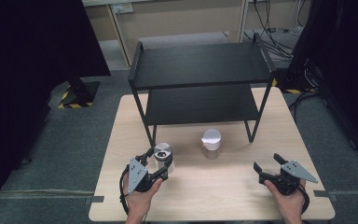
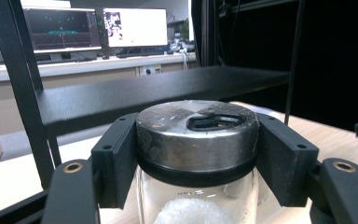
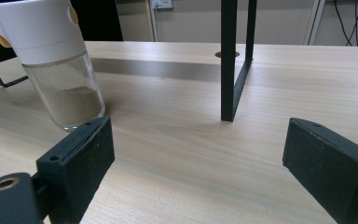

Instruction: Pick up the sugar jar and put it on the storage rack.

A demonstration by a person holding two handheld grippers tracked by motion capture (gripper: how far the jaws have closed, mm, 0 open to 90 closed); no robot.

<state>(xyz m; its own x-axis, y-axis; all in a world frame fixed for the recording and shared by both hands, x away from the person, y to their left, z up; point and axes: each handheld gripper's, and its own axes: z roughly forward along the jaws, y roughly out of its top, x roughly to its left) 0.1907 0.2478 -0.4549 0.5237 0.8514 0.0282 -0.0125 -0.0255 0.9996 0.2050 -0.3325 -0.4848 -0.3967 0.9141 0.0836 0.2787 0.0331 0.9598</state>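
Your left gripper (image 1: 161, 164) clamped on the metal-lidded jar (image 1: 162, 154), seemingly touching both sides, white-capped jar (image 1: 211, 143) at its two o'clock, your right gripper (image 1: 268, 163) spread wide, holding nothing.

Both grippers are black. The left gripper (image 1: 161, 163) and right gripper (image 1: 266, 164) each carry a grey three-cornered plate on top, and a black cable trails at 6 o'clock. The blocky jaw pads have small screws and brass-ringed holes.

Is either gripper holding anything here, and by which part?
The left gripper clamps the glass jar by its metal lid. The right gripper is open, holding nothing.
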